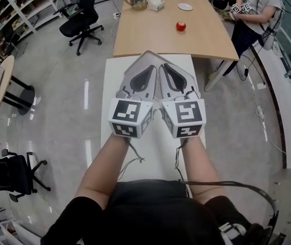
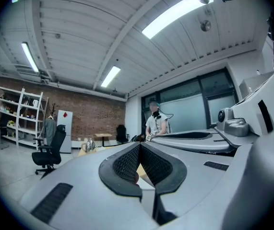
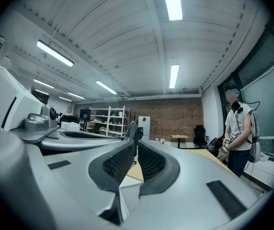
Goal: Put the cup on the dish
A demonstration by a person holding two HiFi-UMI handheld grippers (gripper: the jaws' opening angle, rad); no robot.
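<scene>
The left gripper (image 2: 139, 146) and right gripper (image 3: 136, 146) are side by side over the table (image 1: 113, 75), both pinched closed and empty. The cup (image 1: 181, 26) and dish (image 1: 185, 6) stand apart toward the desk's (image 1: 145, 34) far right.

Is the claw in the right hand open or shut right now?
Shut: the right gripper has its jaws meeting at the tips, nothing between them.

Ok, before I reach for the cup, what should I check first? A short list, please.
1. Left tongs empty: ok.
2. Right tongs empty: ok.
3. Tongs open for a grasp: not ok, both are shut.
4. Cup in sight on the wooden table: ok.
5. Dish free of things: ok, it looks bare.
6. Tongs close to the cup: not ok, they are over the white table.
</scene>
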